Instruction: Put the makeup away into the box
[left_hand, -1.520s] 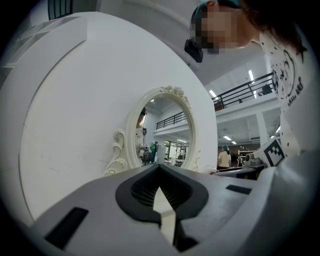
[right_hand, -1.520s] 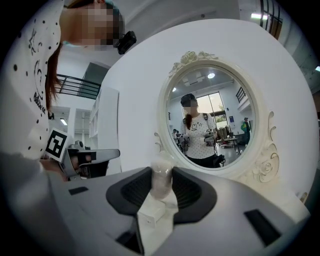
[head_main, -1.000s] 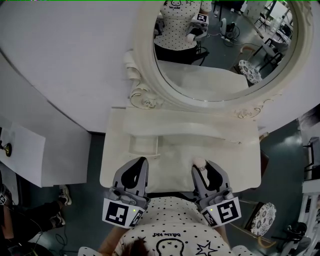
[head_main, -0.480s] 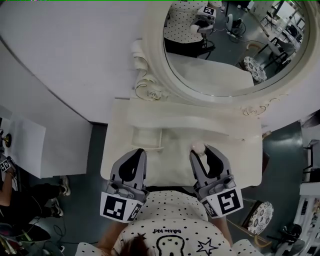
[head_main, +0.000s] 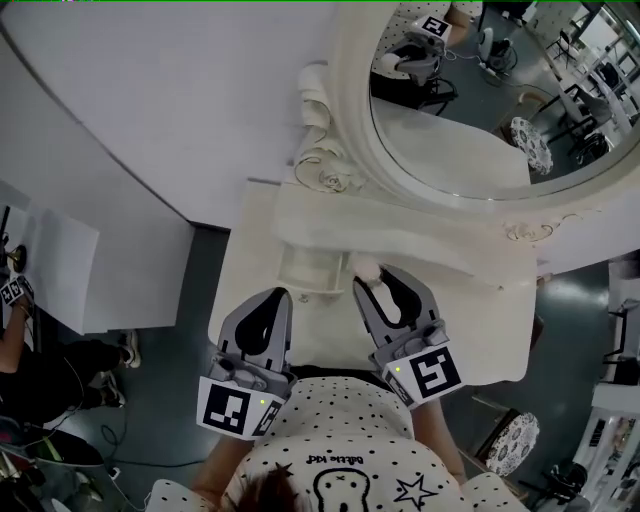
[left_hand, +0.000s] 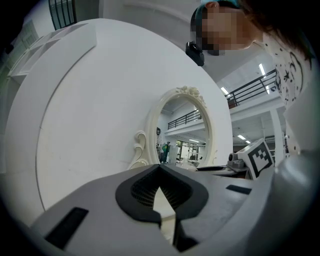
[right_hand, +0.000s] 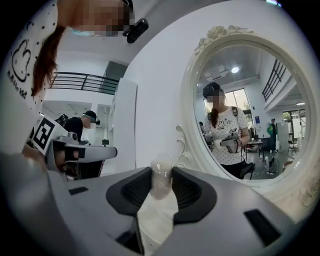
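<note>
Right gripper (head_main: 376, 281) clamped on a small pale makeup bottle (head_main: 366, 266) above the dressing table (head_main: 470, 330), just right of the open box (head_main: 308, 274) in head view; left gripper (head_main: 279, 296) tips together, empty.

both the left gripper (head_main: 281, 297) and the right gripper (head_main: 376, 280) look like matt grey plastic, with black ribbed pads (right_hand: 192, 192). the small bottle (right_hand: 161, 176) is cloudy, see-through plastic or glass. at one o'clock the mirror (head_main: 470, 100) is glossy glass in a smooth, carved cream frame (head_main: 352, 140). the table (head_main: 470, 335) looks smooth and cream-painted. the shirt (head_main: 340, 440) is dotted cloth.
</note>
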